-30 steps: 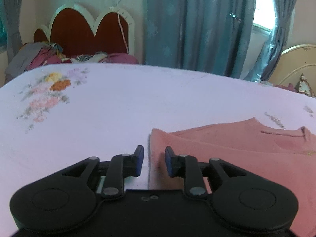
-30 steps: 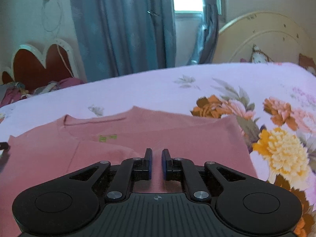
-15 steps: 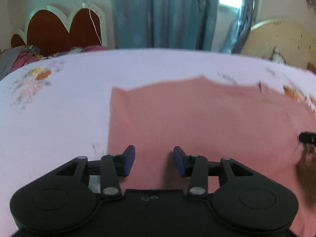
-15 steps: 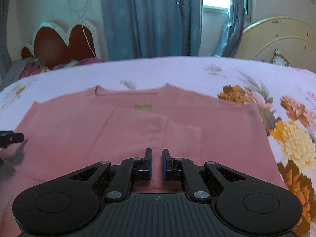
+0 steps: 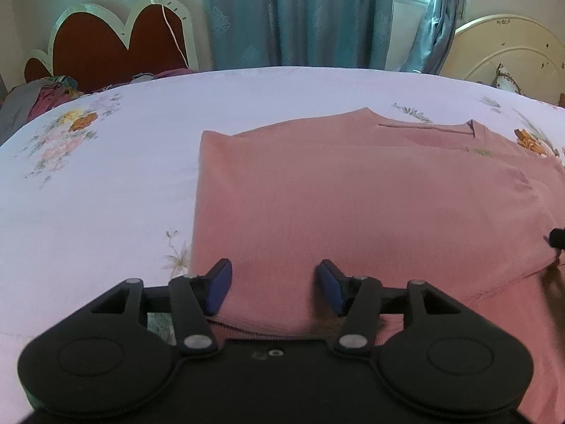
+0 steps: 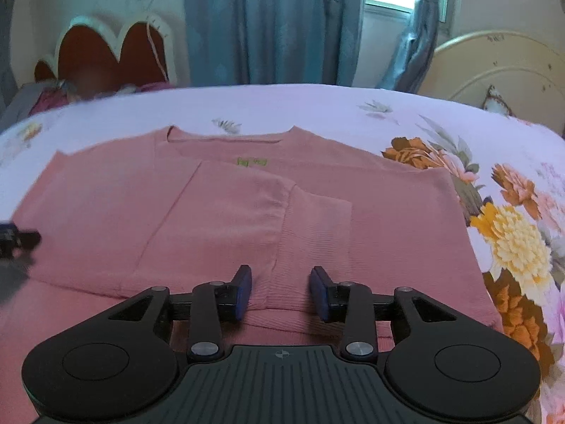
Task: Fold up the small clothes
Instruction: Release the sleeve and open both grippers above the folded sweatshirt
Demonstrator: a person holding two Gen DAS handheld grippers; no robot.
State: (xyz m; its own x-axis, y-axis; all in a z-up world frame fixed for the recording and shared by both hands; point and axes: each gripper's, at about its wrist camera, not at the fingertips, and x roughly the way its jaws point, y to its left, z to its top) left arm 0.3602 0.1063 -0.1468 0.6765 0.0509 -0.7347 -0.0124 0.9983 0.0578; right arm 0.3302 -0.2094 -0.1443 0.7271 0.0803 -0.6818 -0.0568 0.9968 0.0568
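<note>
- The floral bedsheet (image 5: 106, 183) fills the left of the left wrist view, pale lilac with a faded flower spray, and it carries everything else.
- Behind it on the far left stands a red scalloped headboard (image 5: 106, 53) with a white rim, and a heap of crumpled clothes (image 5: 39, 95) lies at its foot.
- Teal curtains (image 5: 300, 17) hang across the middle of the back wall; a bright window strip shows at their right edge.
- The pink sweater (image 5: 353, 212) lies flat on the sheet — neckline toward the curtains, hem toward the cameras. Its sleeves are folded in across the body, and the ribbed cuff (image 6: 317, 233) of one lies near the middle.
- A small green label (image 6: 252, 162) shows just below the neckline in the right wrist view.
- The left gripper (image 5: 275, 288) hovers low over the sweater's near left part, its blue pads (image 5: 219, 286) well apart. The jaws have just been opening, with cloth under the gap but nothing clamped.
- The right gripper (image 6: 280, 291) sits over the near hem by the folded cuff — its fingers parted more narrowly. Its jaws have also just been opening, and the pads press on nothing.
- Each camera catches a dark tip of the other gripper at its picture's edge, beside the sweater.
- On the right the sheet bears large orange and yellow flowers (image 6: 508, 236), just beside the sweater's right edge.
- A cream curved headboard (image 6: 494, 67) rises at the far right.
</note>
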